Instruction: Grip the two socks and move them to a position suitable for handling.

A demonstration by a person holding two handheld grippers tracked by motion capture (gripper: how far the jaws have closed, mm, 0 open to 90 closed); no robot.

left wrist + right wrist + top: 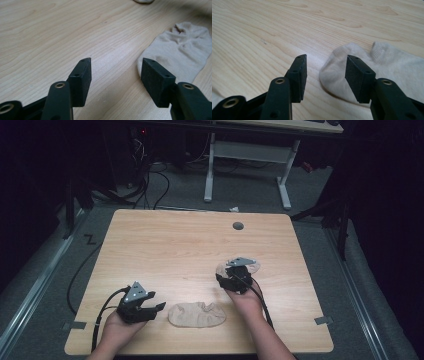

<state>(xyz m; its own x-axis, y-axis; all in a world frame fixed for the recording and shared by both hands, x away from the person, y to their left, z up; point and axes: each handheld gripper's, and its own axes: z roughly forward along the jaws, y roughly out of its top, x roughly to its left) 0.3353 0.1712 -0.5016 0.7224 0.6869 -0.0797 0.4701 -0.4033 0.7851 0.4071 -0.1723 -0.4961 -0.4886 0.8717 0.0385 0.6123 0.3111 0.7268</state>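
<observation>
Two beige ankle socks lie flat on the wooden table [165, 245]. One sock [196, 315] [180, 52] rests near the front edge, just to the right of my left gripper [156, 301] [116, 62], whose jaws stand wide open over bare wood with nothing between them. The other sock [252, 267] [387, 67] lies further back on the right; my right gripper [231, 270] [326, 58] hovers at its rounded end, open, its pads not pressing the fabric. That second sock's edge [143, 1] also peeks in at the top of the left gripper view.
A round grey cable hole [238, 226] sits near the table's far edge. Beyond the table stand a white desk frame [210, 165] and loose cables [150, 180] on the grey floor. Both forearms come in over the front edge.
</observation>
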